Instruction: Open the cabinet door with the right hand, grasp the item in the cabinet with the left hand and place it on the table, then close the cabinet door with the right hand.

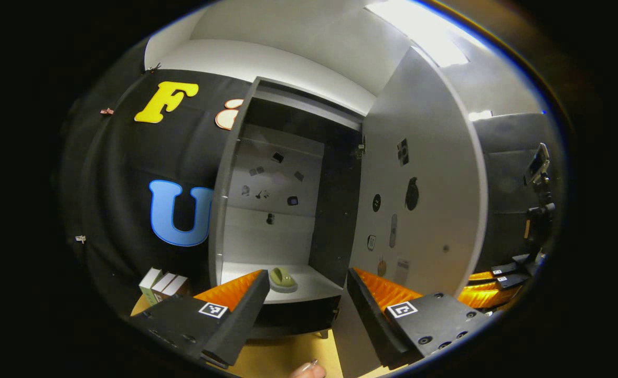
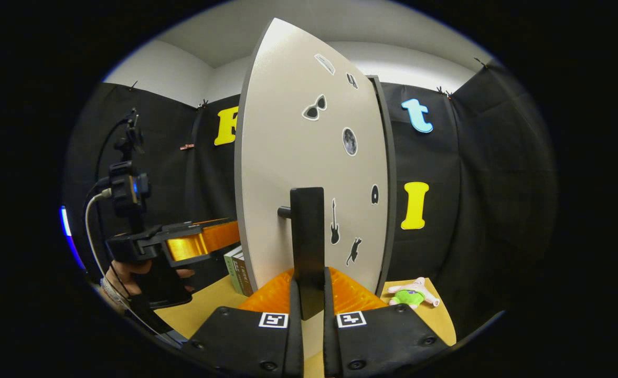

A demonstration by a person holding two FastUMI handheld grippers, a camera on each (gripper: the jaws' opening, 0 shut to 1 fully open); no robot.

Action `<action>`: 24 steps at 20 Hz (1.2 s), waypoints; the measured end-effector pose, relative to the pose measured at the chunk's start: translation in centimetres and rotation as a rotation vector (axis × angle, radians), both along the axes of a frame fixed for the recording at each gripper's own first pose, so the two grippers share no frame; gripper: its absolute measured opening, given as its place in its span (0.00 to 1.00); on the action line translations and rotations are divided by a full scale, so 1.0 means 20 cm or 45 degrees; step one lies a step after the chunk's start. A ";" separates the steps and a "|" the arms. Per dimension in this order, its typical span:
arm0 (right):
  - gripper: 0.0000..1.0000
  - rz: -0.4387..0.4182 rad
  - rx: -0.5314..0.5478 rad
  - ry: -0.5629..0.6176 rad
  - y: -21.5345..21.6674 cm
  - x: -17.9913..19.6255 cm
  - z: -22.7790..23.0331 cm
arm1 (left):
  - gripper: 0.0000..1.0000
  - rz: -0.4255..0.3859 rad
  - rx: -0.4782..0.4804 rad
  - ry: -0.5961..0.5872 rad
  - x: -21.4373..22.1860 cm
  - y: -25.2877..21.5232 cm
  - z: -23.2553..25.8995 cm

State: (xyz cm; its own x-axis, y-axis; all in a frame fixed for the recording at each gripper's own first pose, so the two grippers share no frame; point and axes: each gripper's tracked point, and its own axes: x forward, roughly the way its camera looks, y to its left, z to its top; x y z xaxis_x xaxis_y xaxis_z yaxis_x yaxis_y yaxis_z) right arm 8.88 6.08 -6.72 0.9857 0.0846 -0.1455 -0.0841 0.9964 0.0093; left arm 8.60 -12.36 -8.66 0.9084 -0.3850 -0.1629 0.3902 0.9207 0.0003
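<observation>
The left gripper view looks from in front of the open cabinet point(image 1: 288, 210) straight into its inside, from a little way back and slightly upward, with the swung-out cabinet door point(image 1: 419, 184) to the right of its picture and the counter point(image 1: 283, 357) low in front. The right gripper view sits very close against the outer face of that same cabinet door point(image 2: 309, 173), facing it along the handle point(image 2: 307, 247). Both views share the door, the counter point(image 2: 209, 310), and the books point(image 1: 163, 286) point(image 2: 240, 272) beside the cabinet; the right gripper view also takes in the left hand-held gripper point(image 2: 193, 244) at its left.
</observation>
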 end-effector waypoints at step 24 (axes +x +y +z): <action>0.13 -0.119 0.087 -0.038 -0.30 -0.09 0.06 | 0.94 0.194 0.113 0.208 0.79 -0.19 -0.37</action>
State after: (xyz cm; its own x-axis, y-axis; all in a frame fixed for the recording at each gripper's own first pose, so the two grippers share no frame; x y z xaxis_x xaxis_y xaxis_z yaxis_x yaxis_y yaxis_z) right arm 7.17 0.17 -5.49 0.9936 0.0008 -0.1130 0.0079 0.9970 0.0767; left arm 24.43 -16.19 -16.15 0.9138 -0.2228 -0.3395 0.2481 0.9682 0.0322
